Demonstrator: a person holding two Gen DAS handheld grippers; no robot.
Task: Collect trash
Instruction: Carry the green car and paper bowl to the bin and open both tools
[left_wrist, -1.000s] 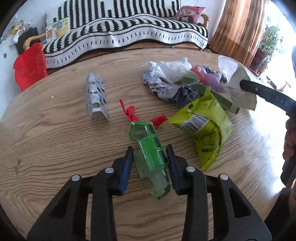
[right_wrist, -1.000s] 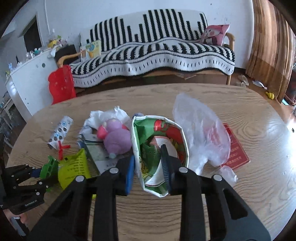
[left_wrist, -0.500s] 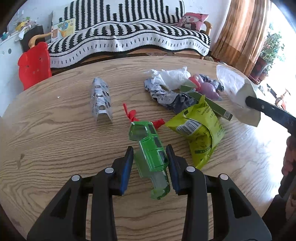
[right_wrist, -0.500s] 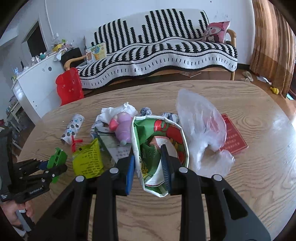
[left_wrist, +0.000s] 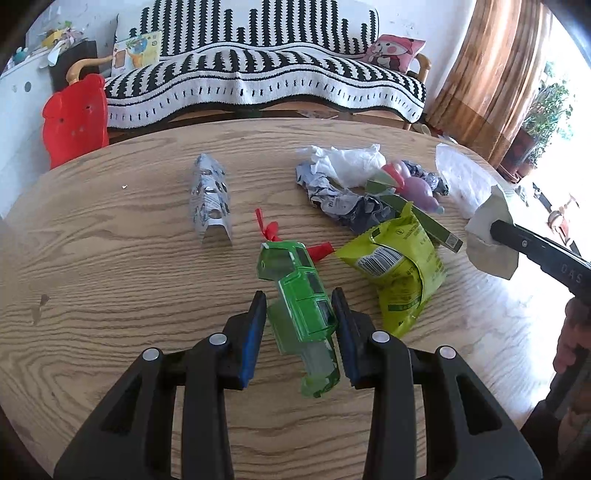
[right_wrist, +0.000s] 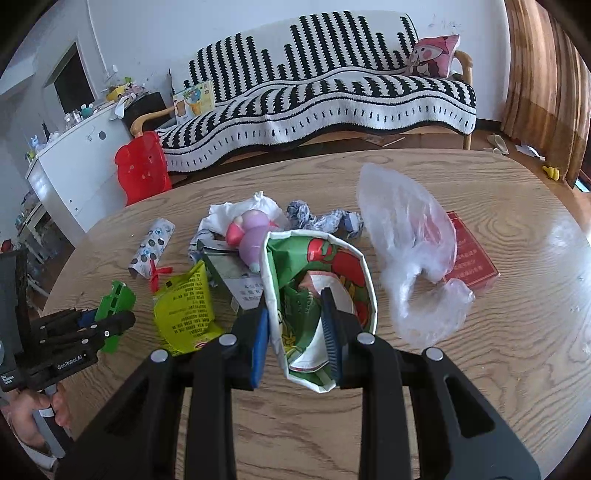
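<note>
My left gripper (left_wrist: 298, 295) is shut on a green plastic car-shaped package (left_wrist: 301, 295) and holds it above the wooden table (left_wrist: 92, 295). My right gripper (right_wrist: 295, 306) is shut on the rim of a printed green and red paper bag (right_wrist: 321, 266), held open and upright over the table; it also shows in the left wrist view (left_wrist: 491, 240). Loose trash lies on the table: a yellow-green snack pouch (left_wrist: 399, 266), a red ribbon (left_wrist: 271, 230), a spotted silver wrapper (left_wrist: 210, 199), crumpled paper (left_wrist: 343, 195), white tissue (left_wrist: 351, 160) and a pink and purple toy (left_wrist: 417, 184).
A clear plastic bag (right_wrist: 406, 240) and a flat red packet (right_wrist: 472, 254) lie on the table's right side. A striped sofa (right_wrist: 332, 96), a red plastic stool (right_wrist: 142, 166) and a white cabinet (right_wrist: 74, 166) stand beyond the table.
Both grippers have risen and drawn back a little from the table, each keeping its hold. The trash on the table has not moved.
</note>
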